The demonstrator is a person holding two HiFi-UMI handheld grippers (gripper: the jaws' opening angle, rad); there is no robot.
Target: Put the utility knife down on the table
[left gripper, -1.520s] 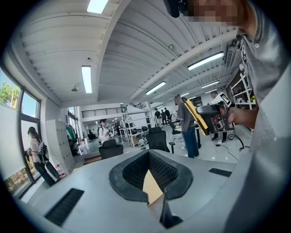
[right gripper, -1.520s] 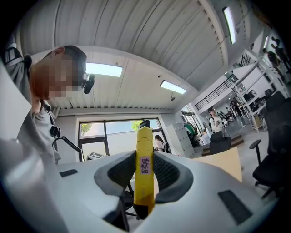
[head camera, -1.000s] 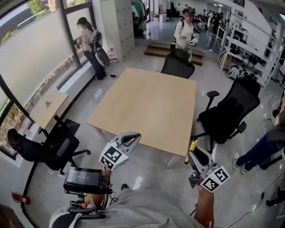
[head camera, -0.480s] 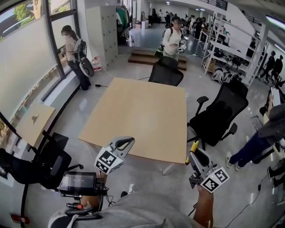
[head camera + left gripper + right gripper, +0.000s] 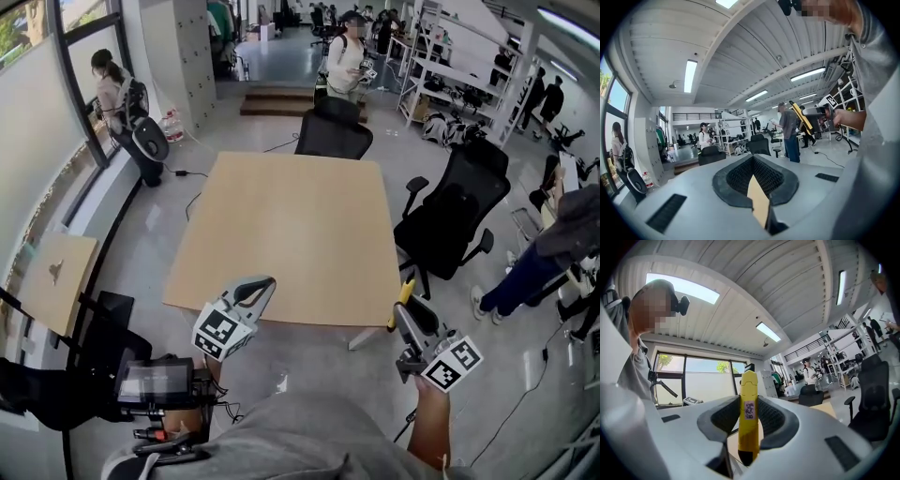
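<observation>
**Knife gripped upright, short of the table**

My right gripper (image 5: 406, 314) pinched the yellow utility knife (image 5: 748, 420) upright between its pads, just short of the table's (image 5: 291, 234) near edge. My left gripper (image 5: 253, 292) was closed on nothing. I judged it best to reach forward, lay the knife flat, then release.

left gripper (image 5: 254, 290) closed — empty, right gripper (image 5: 412, 321) clamped on utility knife (image 5: 748, 394)

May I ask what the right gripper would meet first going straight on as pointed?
Nothing close: right gripper, holding the yellow utility knife, aims above the beige wooden table; depth unclear.
</observation>
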